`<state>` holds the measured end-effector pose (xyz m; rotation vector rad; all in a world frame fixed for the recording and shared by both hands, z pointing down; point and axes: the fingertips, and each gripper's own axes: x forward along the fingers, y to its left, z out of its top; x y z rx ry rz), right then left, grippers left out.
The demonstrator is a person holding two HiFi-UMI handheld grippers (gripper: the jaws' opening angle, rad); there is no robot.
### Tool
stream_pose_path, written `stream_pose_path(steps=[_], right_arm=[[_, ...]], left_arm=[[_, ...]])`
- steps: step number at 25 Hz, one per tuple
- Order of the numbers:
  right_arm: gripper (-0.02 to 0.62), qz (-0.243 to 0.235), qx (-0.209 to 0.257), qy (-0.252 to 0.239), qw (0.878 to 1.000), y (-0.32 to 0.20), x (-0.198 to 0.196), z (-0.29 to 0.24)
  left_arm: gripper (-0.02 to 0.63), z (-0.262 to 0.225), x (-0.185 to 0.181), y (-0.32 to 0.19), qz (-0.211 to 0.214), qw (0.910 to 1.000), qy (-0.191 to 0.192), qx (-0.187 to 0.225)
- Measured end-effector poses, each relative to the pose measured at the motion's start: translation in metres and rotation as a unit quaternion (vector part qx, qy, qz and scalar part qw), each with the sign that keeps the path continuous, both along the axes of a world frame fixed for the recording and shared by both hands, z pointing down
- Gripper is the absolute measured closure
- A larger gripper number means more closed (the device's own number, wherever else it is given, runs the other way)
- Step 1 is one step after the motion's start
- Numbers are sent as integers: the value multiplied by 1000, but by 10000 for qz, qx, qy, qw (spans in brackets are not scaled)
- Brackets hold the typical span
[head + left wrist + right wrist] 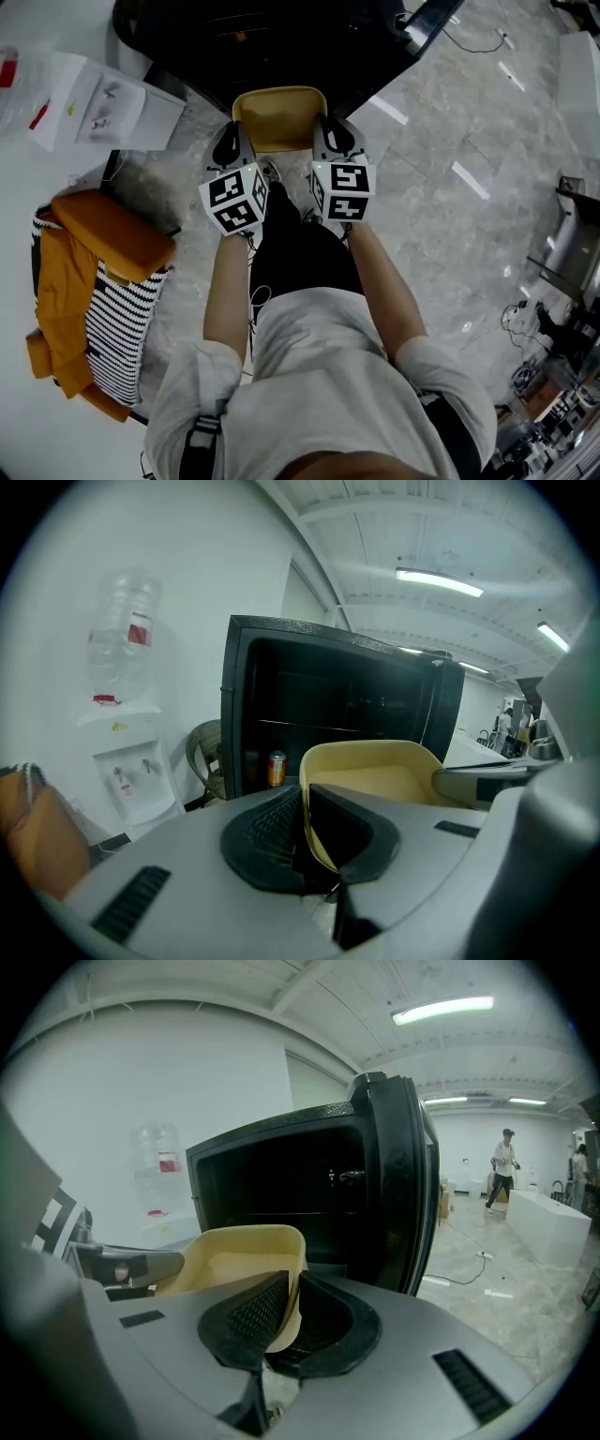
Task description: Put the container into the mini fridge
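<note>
Head view: left gripper pinches the left wall of one yellow container, and right gripper pinches its right wall, jaws nearly closed. It hangs just before one open mini fridge; one can stands inside.

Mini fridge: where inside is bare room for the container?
In the mini fridge, the lower level right of the can looks bare, and so does the shelf above, though it is dark inside. Crowded only at lower left, where the can stands.
</note>
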<state>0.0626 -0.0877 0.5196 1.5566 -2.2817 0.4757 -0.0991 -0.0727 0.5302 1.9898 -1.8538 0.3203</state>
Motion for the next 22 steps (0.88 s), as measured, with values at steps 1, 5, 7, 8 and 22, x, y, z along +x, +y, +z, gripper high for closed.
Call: stream_pose_path(steps=[1,5,7,8,22], right_arm=[[534,-15,7,15,10000,-1,-1,1],[534,-42,-28,51,10000,-2,-8,8],[534,-59,-57,58,9999,-5,-11,13],[534,-61,-60,54,9999,-8,-12,16],[534,-113,-117,172,9997,-55,-23,57]], left_arm=[[571,2,-1,0,-16,10000,3,0],[571,11,-8,-1,-38,10000,41,-62],[571,16,-11,-3,-70,9999,66,-87],[571,18,-12,-5,-80,9999,58,-90],[571,66,-21,-50,-14,9998,38,-205]])
